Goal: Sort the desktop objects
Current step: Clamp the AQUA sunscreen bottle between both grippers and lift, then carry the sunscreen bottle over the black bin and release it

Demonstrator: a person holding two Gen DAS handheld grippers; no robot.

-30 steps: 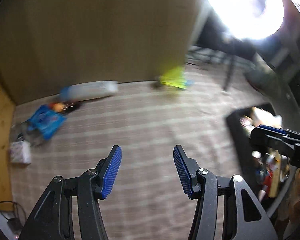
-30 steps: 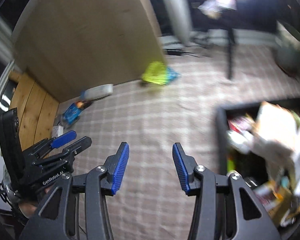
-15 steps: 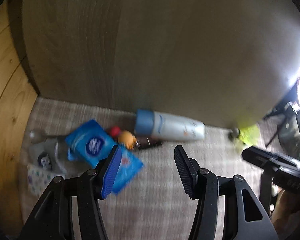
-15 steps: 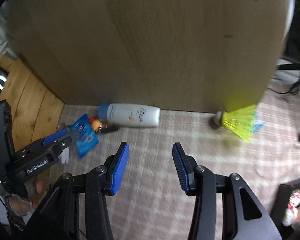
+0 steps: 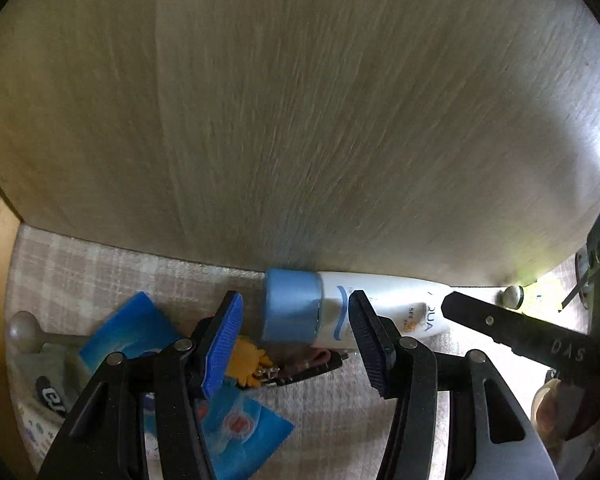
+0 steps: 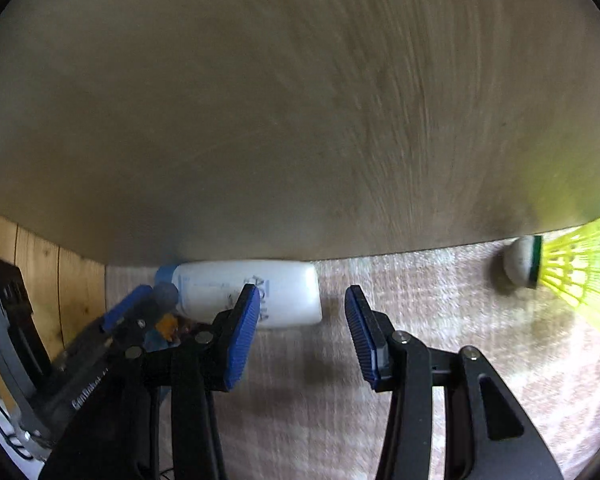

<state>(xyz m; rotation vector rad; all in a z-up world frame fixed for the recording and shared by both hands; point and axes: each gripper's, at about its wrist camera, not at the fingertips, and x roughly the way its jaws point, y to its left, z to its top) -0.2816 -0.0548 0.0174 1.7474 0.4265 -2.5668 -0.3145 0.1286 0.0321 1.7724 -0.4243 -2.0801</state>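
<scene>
A white bottle [image 5: 400, 308] with a blue cap [image 5: 290, 304] lies on its side on the plaid cloth, against a wooden board. My left gripper [image 5: 295, 300] is open and hangs over the cap end, with nothing between its pads. In the right wrist view the same bottle [image 6: 248, 296] lies at lower left. My right gripper [image 6: 302, 292] is open over the bottle's flat end and holds nothing. A yellow shuttlecock [image 6: 572, 268] lies to the right by the board. Blue packets [image 5: 128, 332] and an orange keychain figure [image 5: 246, 364] sit left of the bottle.
The wooden board [image 5: 300, 120] stands upright just behind the objects. A pale wooden wall [image 6: 72, 280] closes the left side. A grey pouch and a white ball-ended stick [image 5: 24, 330] lie at far left. Plaid cloth [image 6: 420, 320] covers the surface.
Both grippers have dropped and moved in toward the board. The bottle has grown large and now sits under both sets of fingers. The shuttlecock has slid to the right edge.
</scene>
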